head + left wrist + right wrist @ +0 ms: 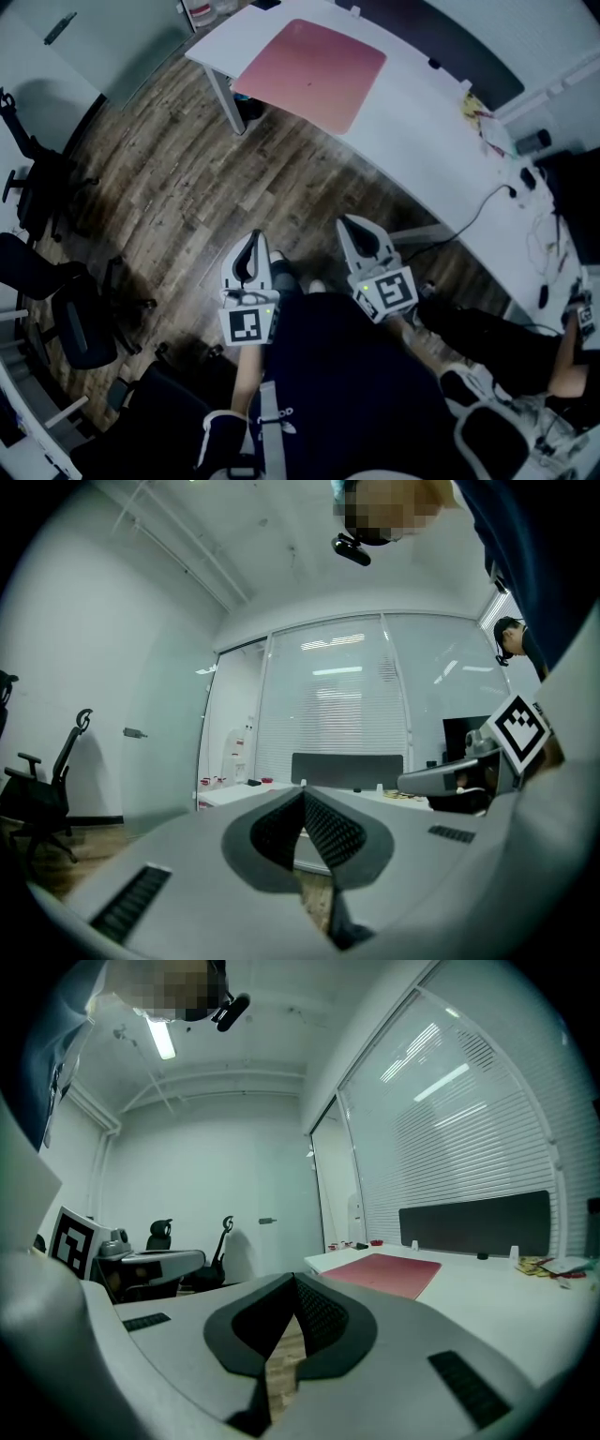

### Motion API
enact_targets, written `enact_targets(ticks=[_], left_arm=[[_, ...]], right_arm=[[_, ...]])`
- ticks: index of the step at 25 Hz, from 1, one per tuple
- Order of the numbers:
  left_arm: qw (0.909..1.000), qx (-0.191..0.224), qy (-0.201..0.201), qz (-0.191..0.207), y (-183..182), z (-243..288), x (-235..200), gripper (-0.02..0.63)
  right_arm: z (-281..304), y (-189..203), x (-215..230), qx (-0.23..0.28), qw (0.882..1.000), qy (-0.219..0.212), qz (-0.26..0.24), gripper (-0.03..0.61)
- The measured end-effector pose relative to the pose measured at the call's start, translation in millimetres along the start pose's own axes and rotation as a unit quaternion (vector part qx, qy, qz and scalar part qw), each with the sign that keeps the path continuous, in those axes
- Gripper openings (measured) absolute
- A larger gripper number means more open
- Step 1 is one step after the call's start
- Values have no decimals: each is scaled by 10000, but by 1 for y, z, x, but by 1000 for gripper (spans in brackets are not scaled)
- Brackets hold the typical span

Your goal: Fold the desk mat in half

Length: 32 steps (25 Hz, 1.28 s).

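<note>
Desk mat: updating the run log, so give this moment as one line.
desk mat: flat, unfolded on white desk | left gripper: shut, empty | right gripper: shut, empty | fold: not begun

Black office chairs (75, 330) stand on the wooden floor (178, 164) at left.

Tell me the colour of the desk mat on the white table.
The desk mat is plain pinkish red; the head view shows it best.

Left gripper (251, 240), right gripper (352, 225): pale grey plastic shells, black ribbed pads (330, 832), white cubes with black square markers (249, 325), green LEDs (269, 300). Wearer in dark navy clothing (347, 394).
</note>
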<state>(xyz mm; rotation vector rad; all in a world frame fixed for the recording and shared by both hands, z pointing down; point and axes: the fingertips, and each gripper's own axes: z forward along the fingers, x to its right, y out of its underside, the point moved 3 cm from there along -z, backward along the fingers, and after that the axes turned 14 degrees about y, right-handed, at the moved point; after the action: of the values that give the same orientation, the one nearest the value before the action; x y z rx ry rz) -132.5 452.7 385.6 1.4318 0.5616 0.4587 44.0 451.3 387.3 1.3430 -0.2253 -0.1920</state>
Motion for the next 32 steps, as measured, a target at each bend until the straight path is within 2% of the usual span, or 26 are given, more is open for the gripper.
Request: enact_targets(ticks=[5, 15, 22, 32], left_arm=[[9996, -93, 261, 1, -8, 19, -40, 3], [9981, -72, 608, -28, -9, 42, -109, 3], [9979, -108, 630, -137, -6, 38, -146, 3], [9981, -166, 528, -254, 0, 52, -165, 3]], right_arm=[[41, -18, -14, 17, 9999, 114, -6, 3], [104, -23, -43, -30, 9996, 291, 28, 3], [131, -19, -70, -176, 9997, 185, -2, 3], [163, -21, -68, -217, 9997, 108, -18, 3]])
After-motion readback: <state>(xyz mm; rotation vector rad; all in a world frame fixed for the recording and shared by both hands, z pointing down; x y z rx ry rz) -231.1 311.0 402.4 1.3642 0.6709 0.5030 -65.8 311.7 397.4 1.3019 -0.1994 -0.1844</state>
